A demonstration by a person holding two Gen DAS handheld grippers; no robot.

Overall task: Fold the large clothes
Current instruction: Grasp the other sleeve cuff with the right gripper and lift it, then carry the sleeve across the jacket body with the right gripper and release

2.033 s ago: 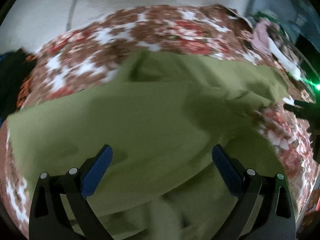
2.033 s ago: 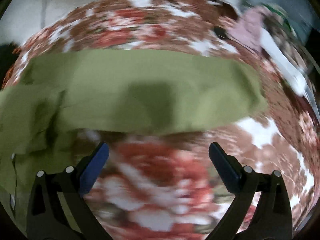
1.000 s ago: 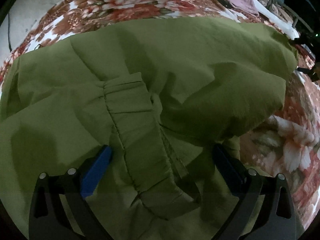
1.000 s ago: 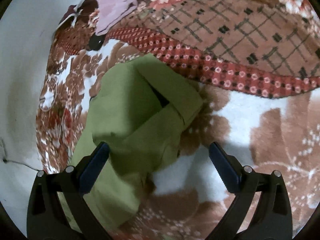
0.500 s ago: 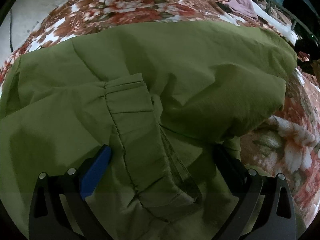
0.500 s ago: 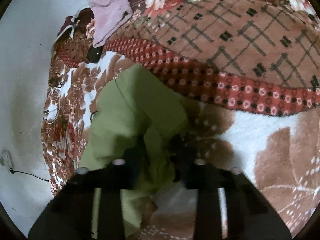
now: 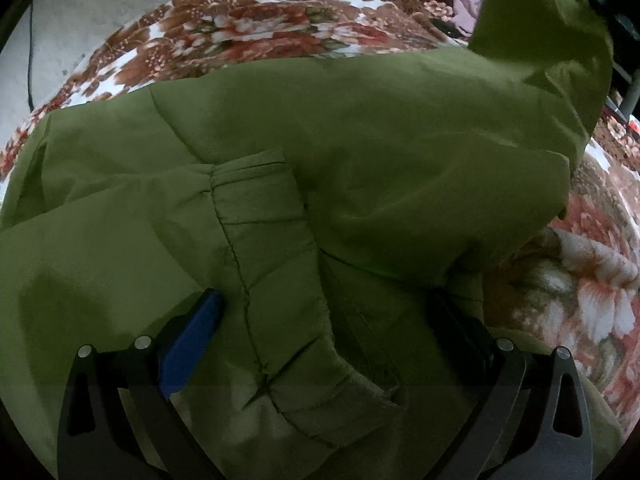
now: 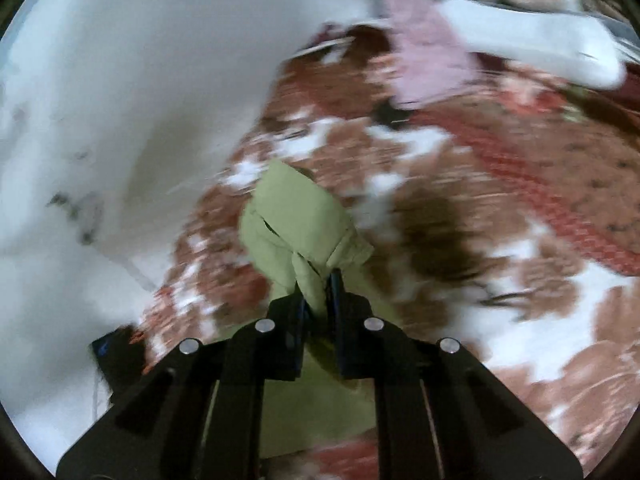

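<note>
The floral blanket [image 7: 280,36] covers the bed, and the olive-green garment [image 7: 360,152] lies spread over most of it, its cuffed sleeve [image 7: 272,264] nearest the left hand-held gripper [image 7: 320,320], whose jaws stand wide apart over the sleeve, pressing nothing. The right hand-held gripper [image 8: 318,292] is clamped shut on a bunched corner of the garment, lifted clear of the blanket. To fold well, carry that corner across low and taut, and pin the sleeve so the body doesn't drag.
</note>
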